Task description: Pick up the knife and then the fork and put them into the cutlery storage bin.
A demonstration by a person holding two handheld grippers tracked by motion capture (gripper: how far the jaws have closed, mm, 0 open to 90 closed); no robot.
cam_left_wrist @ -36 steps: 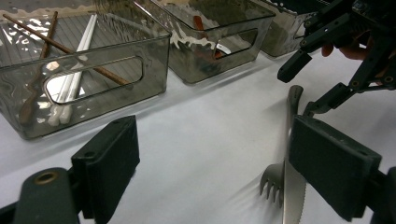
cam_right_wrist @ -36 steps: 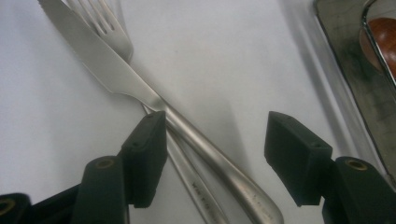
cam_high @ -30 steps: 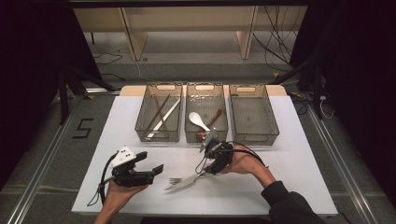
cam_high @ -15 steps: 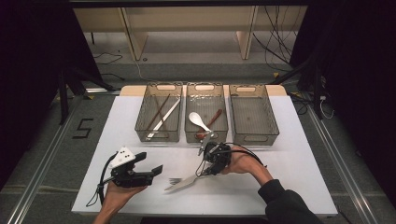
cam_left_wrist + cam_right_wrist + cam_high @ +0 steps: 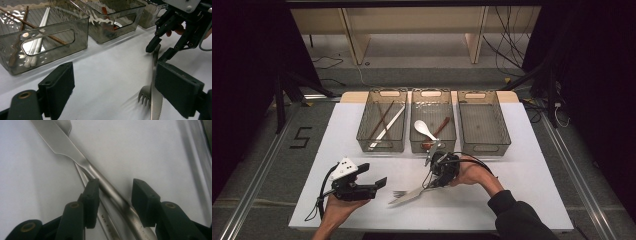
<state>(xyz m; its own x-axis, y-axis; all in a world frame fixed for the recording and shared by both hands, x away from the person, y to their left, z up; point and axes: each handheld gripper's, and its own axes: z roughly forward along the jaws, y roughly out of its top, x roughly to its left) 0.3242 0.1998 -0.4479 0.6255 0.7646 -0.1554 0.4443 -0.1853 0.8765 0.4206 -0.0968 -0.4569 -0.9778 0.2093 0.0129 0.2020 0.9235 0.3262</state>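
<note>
Knife: a plain silver table knife (image 5: pixel 75 152) with a broad, flat blade that narrows at a shoulder into a rounded, polished handle; in the left gripper view its lower edge (image 5: pixel 156 105) looks finely serrated.
Fork: a silver fork (image 5: pixel 398 193) lying right against the knife, its handle running beneath the knife's; four short tines show in the left gripper view (image 5: pixel 144 96).
Place of the pair: on the white table (image 5: pixel 522 180), near its front edge, at about 6 o'clock from the middle bin (image 5: pixel 432 145); tips toward 8 o'clock, handles toward 2 o'clock.
Right gripper: the right gripper (image 5: pixel 435 176) is down over the handle ends; its jaws have just been closing and straddle the knife handle, the left-hand pad (image 5: pixel 92 200) at or touching the metal, the other pad (image 5: pixel 141 200) apart from it, so not yet clenched.
Left gripper: the left gripper (image 5: pixel 374 184) is held above the table at 9 o'clock from the cutlery, jaws released and wide, nothing between them.
Bins: three clear smoky bins at 12 o'clock; the left bin (image 5: pixel 363 135) holds chopsticks, the middle one a white spoon (image 5: pixel 424 128).
</note>
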